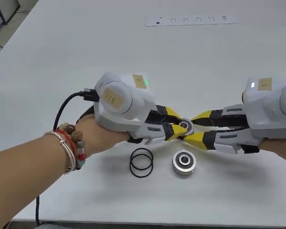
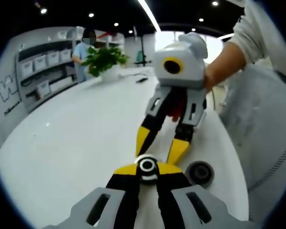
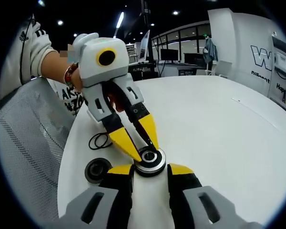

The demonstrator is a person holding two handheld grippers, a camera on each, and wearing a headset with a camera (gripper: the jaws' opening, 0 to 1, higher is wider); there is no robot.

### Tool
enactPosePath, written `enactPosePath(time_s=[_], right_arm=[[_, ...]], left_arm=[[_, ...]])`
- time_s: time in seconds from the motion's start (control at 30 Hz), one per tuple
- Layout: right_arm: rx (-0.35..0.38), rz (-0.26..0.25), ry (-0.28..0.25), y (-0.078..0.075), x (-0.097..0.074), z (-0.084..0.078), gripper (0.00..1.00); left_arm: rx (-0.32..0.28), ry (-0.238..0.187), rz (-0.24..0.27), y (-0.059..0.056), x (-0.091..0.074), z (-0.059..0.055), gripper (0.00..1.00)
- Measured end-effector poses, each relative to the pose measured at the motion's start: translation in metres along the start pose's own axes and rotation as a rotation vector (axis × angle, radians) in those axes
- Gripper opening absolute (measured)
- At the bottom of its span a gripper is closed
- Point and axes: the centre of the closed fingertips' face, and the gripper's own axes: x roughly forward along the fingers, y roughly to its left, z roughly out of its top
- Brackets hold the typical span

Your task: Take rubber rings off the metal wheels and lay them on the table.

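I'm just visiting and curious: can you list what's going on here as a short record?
Left tool: shut on the held wheel
Right tool: shut on the same wheel
Held wheel: lifted off the table
Rubber rings: two, flat on the table
Second wheel: on the table, beside the rings

A long white power strip lies flat near the far edge of the plain white surface. A leafy green potted plant stands at one end of the surface. A grey mesh chair back rises just beside it.
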Motion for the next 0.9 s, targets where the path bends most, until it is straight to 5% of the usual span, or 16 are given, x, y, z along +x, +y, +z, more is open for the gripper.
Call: enactPosePath(time_s=[0.2, 0.63, 0.8, 0.9], right_arm=[[-0.038, 0.016, -0.007, 0.002, -0.003, -0.002, 0.22], [0.082, 0.039, -0.011, -0.001, -0.007, -0.007, 0.19], [0.103, 0.030, -0.009, -0.004, -0.014, -0.011, 0.05], [0.094, 0.026, -0.006, -0.002, -0.012, -0.010, 0.05]], left_arm=[[-0.003, -0.005, 0.003, -0.001, 0.000, 0.000, 0.14], [-0.006, -0.010, 0.008, -0.003, -0.001, 0.000, 0.14], [-0.007, -0.014, 0.013, -0.003, -0.001, 0.000, 0.14], [-0.008, -0.013, 0.015, -0.004, -0.001, 0.000, 0.14]])
